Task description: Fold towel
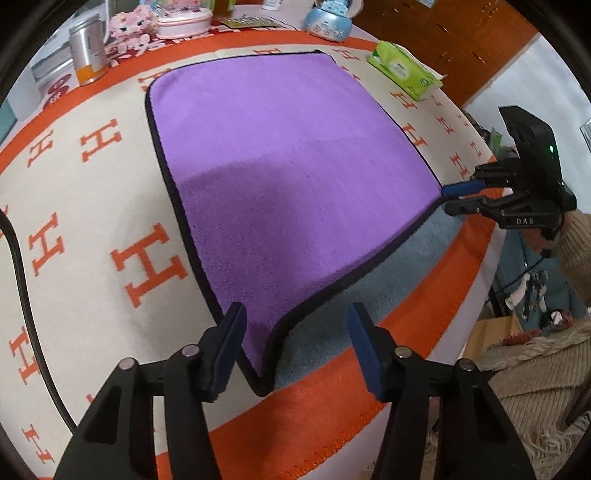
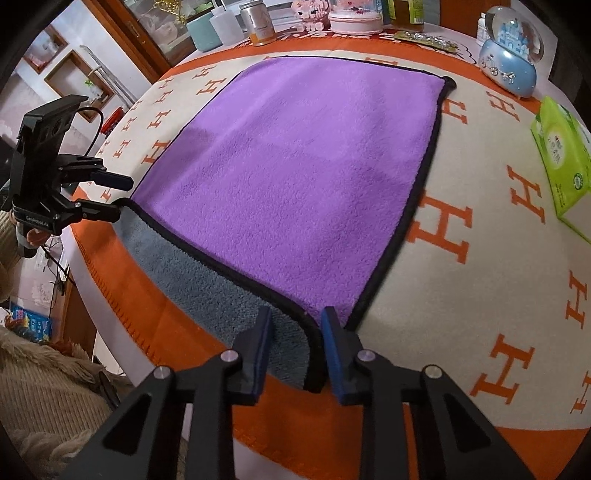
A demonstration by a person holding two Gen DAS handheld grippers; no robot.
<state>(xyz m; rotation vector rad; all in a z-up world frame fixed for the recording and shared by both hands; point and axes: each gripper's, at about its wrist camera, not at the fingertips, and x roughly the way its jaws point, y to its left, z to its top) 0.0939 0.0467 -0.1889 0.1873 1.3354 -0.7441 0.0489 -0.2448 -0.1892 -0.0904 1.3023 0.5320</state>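
A purple towel [image 1: 288,155] with black piping and a grey underside lies spread on the orange-and-cream cloth; it also shows in the right wrist view [image 2: 295,177]. Its near edge is raised, showing the grey underside [image 2: 207,273]. My left gripper [image 1: 295,350] is open, its jaws on either side of the towel's near left corner [image 1: 262,380]. My right gripper [image 2: 295,354] is open around the near right corner [image 2: 314,369]. Each gripper shows in the other's view: the right [image 1: 458,195], the left [image 2: 118,195].
The orange-and-cream H-pattern cloth [image 1: 74,206] covers the table. A green tissue pack [image 1: 404,70] lies to the right of the towel. A metal can [image 1: 86,55], a pink box [image 1: 184,20] and a blue snow globe [image 2: 509,55] stand at the far edge. A black cable [image 1: 26,295] runs on the left.
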